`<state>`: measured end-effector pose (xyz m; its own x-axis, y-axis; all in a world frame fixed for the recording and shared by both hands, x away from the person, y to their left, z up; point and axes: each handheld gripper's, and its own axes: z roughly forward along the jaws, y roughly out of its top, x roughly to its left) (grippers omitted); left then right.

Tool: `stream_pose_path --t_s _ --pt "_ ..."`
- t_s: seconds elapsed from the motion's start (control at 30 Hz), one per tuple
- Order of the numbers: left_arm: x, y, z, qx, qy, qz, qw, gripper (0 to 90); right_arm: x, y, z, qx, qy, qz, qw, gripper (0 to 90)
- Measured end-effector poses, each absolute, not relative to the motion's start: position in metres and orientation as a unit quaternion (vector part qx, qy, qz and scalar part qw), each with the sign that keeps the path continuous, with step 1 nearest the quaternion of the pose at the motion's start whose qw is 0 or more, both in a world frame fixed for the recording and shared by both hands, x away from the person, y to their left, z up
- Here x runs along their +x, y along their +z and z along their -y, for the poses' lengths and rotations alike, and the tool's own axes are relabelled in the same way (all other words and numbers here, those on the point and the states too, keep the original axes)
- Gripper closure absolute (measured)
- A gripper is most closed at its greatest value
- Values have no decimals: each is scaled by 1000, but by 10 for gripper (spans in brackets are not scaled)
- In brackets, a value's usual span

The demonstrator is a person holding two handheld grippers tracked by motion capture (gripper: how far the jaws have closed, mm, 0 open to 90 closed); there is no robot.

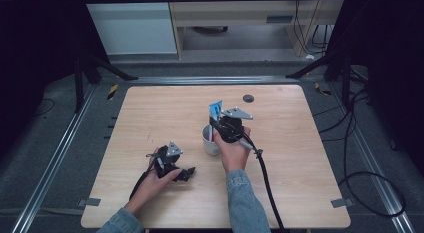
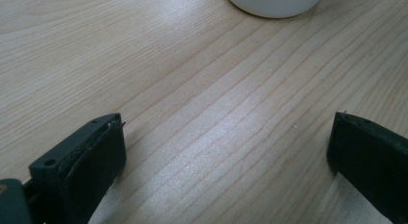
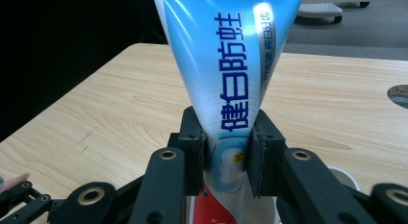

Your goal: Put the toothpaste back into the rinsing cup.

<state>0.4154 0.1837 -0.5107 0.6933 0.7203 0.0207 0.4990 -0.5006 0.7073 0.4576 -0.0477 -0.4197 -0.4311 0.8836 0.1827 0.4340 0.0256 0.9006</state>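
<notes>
Blue toothpaste tube [image 3: 226, 75] pinched upright in right hand-held gripper [image 3: 226, 152] over white cup [image 1: 210, 139], prob for dropping in; left hand-held gripper [image 2: 226, 152] rests wide open on bench [image 1: 150, 113]

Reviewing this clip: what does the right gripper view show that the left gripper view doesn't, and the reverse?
Right gripper view: the right gripper clamps a blue and white toothpaste tube printed with dark blue characters, held upright above the white ceramic cup. Left gripper view: the left gripper, jaws wide apart over bare wood. Both show the light wooden table and the cup.
</notes>
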Motion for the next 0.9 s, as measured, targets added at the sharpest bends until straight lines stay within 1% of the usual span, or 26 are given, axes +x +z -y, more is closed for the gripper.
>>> stream_pose_path --t_s 0.43,0.9 --pt "415 -511 -184 852 159 -358 349 0 459 -419 53 488 500 -680 219 700" --pt "415 -511 -184 851 159 -358 349 0 458 -417 58 490 496 -682 223 663"
